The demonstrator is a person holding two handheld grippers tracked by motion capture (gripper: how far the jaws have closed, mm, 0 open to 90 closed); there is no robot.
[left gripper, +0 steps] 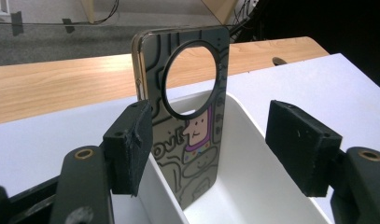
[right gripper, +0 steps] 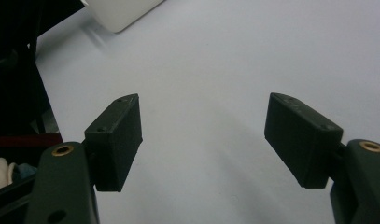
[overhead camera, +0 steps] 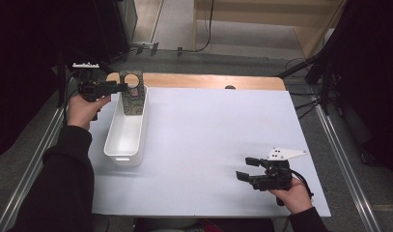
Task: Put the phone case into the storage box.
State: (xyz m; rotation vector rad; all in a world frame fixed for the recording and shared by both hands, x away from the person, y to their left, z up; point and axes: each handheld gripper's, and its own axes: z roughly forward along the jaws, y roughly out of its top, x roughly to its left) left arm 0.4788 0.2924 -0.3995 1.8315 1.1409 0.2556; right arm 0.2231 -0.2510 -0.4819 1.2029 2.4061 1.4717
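Nearest the person, the right gripper [overhead camera: 245, 169] rests low over the white sheet [overhead camera: 213, 145], a smooth matte surface that covers most of the table. Its blocky black jaws, with flat rubbery pads, stand apart with nothing between them; in the right gripper view [right gripper: 204, 135] the bare sheet lies in the gap.

Farther off, at the left, sits a white plastic bin [overhead camera: 118, 145], long and narrow with rounded corners and a smooth, slightly glossy wall. A phone case [overhead camera: 132, 94] stands upright in its far end, leaning against the wall: a thin, stiff rectangle with rounded corners, grey-brown, covered in dark doodle lines and a small cartoon figure, with a large round cut-out near the top [left gripper: 190, 112].

The left gripper [overhead camera: 120, 87] is level at the case's left edge. In the left gripper view [left gripper: 208, 140] its jaws are wide apart; the left pad, rough and nicked at the edge, sits just beside the case, the right pad well clear.

Beyond the sheet runs a strip of pale wood-grain tabletop [overhead camera: 208, 81].
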